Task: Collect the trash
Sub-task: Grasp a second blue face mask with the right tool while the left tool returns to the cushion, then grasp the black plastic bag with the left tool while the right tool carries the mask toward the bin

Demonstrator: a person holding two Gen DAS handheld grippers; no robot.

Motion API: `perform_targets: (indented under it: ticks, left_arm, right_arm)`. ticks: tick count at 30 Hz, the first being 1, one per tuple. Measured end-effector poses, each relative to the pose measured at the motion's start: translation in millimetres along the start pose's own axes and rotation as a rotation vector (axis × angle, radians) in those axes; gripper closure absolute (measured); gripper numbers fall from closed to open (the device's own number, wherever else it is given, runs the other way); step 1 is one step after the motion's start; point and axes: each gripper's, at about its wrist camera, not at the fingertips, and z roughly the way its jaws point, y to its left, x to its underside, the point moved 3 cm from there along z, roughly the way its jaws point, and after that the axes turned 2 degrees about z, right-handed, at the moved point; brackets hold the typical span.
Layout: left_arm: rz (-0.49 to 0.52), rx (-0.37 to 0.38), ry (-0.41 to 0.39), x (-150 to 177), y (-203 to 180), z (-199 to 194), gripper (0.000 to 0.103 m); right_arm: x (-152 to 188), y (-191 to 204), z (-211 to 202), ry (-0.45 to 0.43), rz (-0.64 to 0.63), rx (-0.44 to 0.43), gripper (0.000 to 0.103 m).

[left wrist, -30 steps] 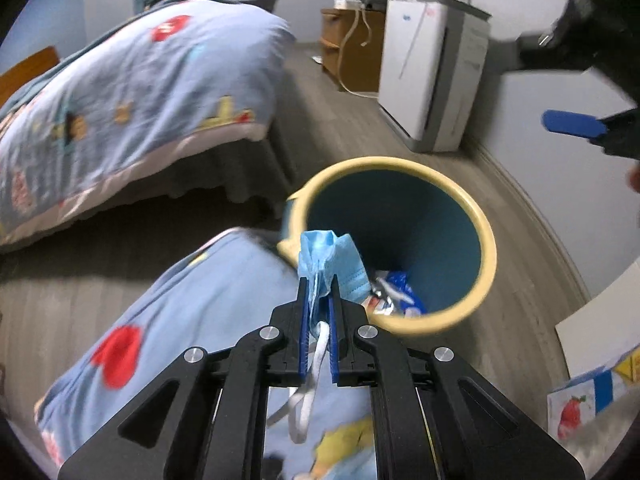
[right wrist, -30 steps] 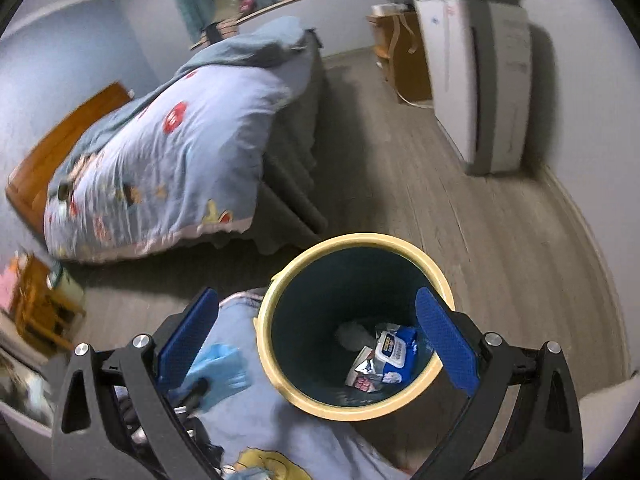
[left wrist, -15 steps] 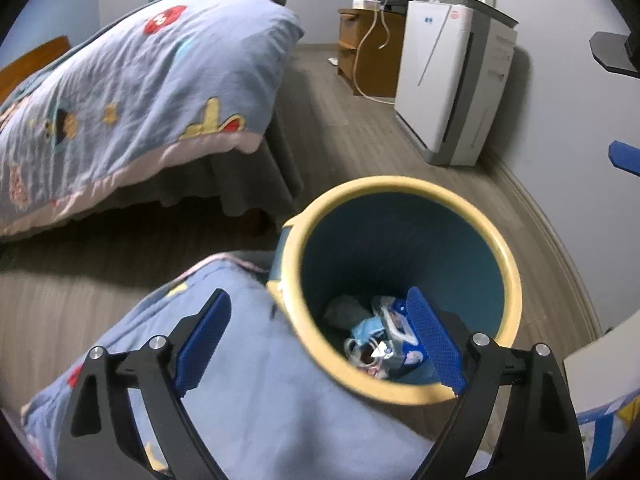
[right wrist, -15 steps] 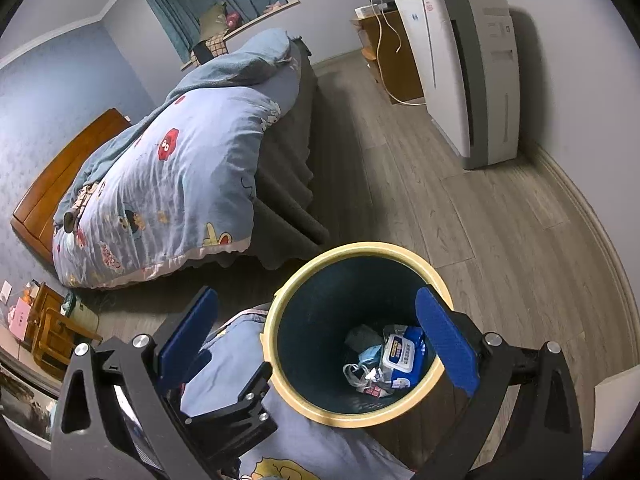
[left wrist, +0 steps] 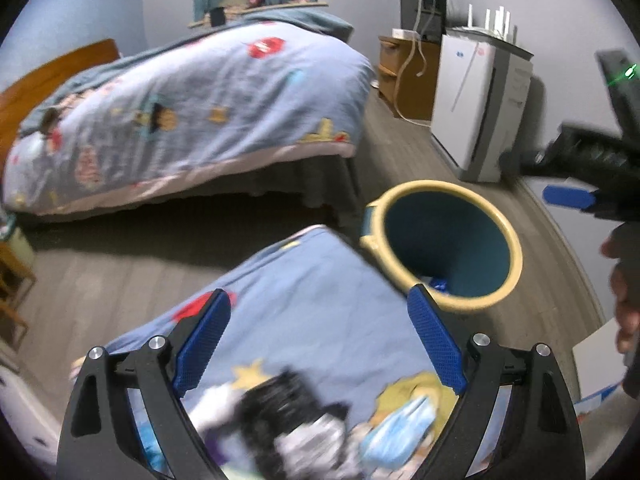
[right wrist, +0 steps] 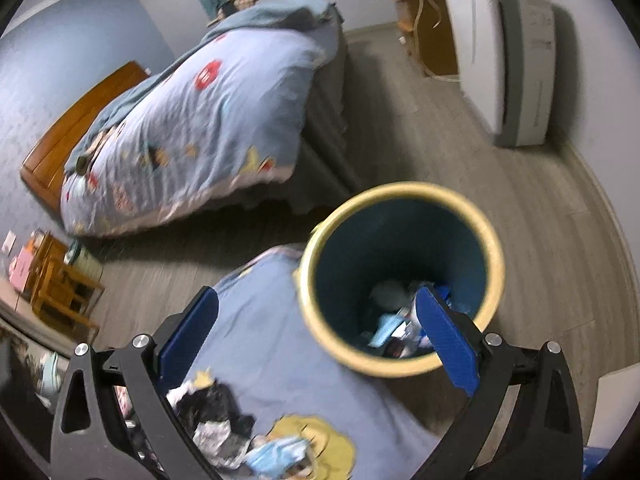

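A yellow-rimmed teal trash bin [left wrist: 440,240] [right wrist: 400,280] stands on the floor beside a blue cartoon-print quilt [left wrist: 304,300] [right wrist: 260,340]. Trash lies at its bottom [right wrist: 400,328], a blue face mask among it. On the quilt lie more pieces: a black and white crumpled heap [left wrist: 280,420] [right wrist: 216,420] and a light blue face mask [left wrist: 400,428] [right wrist: 276,456]. My left gripper [left wrist: 320,344] is open and empty above the quilt. My right gripper [right wrist: 316,340] is open and empty, over the quilt and the bin's near rim. It shows in the left wrist view at the right edge [left wrist: 568,196].
A bed [left wrist: 192,112] with the same quilt pattern stands behind. A white air purifier [left wrist: 480,104] and a wooden cabinet [left wrist: 408,76] stand by the right wall. A small wooden stool [right wrist: 60,292] is at the left. Wood floor lies around the bin.
My left gripper held a blue mask at the bin's rim, opened and dropped it in, then drew back left over the quilt. The right gripper stayed open and shifted left.
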Motion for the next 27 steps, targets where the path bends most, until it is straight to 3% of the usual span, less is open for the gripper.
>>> perform_targets:
  ticks: [7, 12, 16, 20, 24, 27]
  left_arm:
    - [-0.078, -0.111, -0.014, 43.5, 62.6, -56.6, 0.013]
    - [-0.090, -0.213, -0.003, 72.2, 101.2, -65.8, 0.012]
    - [-0.163, -0.209, 0.034, 86.9, 124.2, -60.5, 0.012]
    - [-0.158, -0.190, 0.052, 92.1, 123.7, -54.0, 0.012]
    - [-0.137, -0.161, 0.048, 92.2, 117.4, -51.8, 0.012]
    - [-0.150, -0.142, 0.050, 91.9, 114.9, -47.6, 0.012]
  right_arm:
    - [60.3, 33.6, 7.6, 0.070, -0.024, 0.012, 0.006]
    - [114.3, 35.7, 27.7, 0.169, 0.035, 0.018, 0.008]
    - [160.9, 31.4, 52.9, 0.294, 0.067, 0.079, 0.028]
    - [183.7, 36.7, 73.8, 0.370, 0.003, 0.121, 0.049]
    - [194.9, 37.5, 88.2, 0.410, -0.011, 0.111, 0.056]
    - [196.0, 37.8, 96.6, 0.433, -0.035, 0.112, 0.084]
